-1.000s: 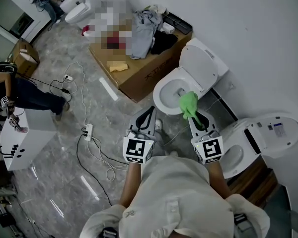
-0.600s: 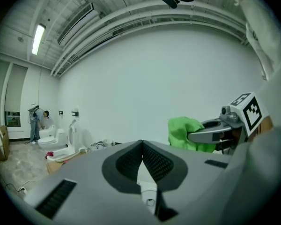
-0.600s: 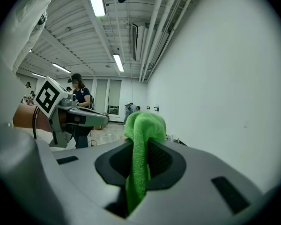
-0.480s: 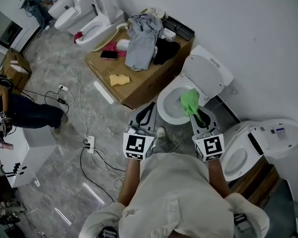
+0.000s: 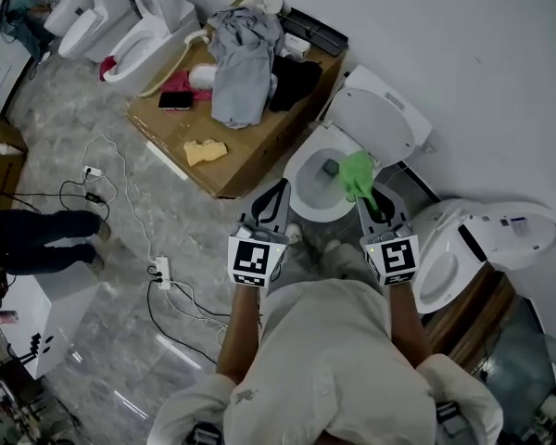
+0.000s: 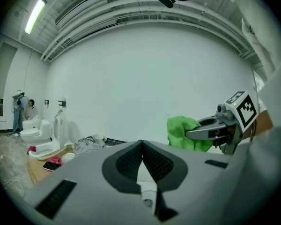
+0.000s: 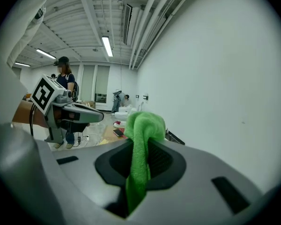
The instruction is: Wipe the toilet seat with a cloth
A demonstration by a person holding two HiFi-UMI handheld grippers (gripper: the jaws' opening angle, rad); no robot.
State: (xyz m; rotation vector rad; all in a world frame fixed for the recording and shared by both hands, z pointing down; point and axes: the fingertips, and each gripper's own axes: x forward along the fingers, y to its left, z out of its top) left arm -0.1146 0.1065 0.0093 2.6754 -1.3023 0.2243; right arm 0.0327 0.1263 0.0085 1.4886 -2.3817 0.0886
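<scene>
Shirt: on my feed, a pale beige short-sleeved shirt [image 5: 329,360], creased across the back.
Left gripper [image 5: 279,191]: grey shell tapering to a point, with a black teardrop hollow.
Right gripper [image 5: 367,199]: the same grey shell and black hollow.
Marker cubes: I see a white cube [image 5: 255,260] with black square markers at the rear of each gripper.
Fingers [image 6: 127,162]: black ribbed pads set in a smooth grey body, a dark rectangular slot on either side.

You can read no words or numbers here. The cube [image 5: 257,260] on your left gripper [image 5: 280,189] and the cube [image 5: 396,260] on your right gripper [image 5: 367,193] bear only black-and-white square markers. The sticker [image 5: 514,222] on the toilet [image 5: 473,248] at your right is too small to read.
</scene>
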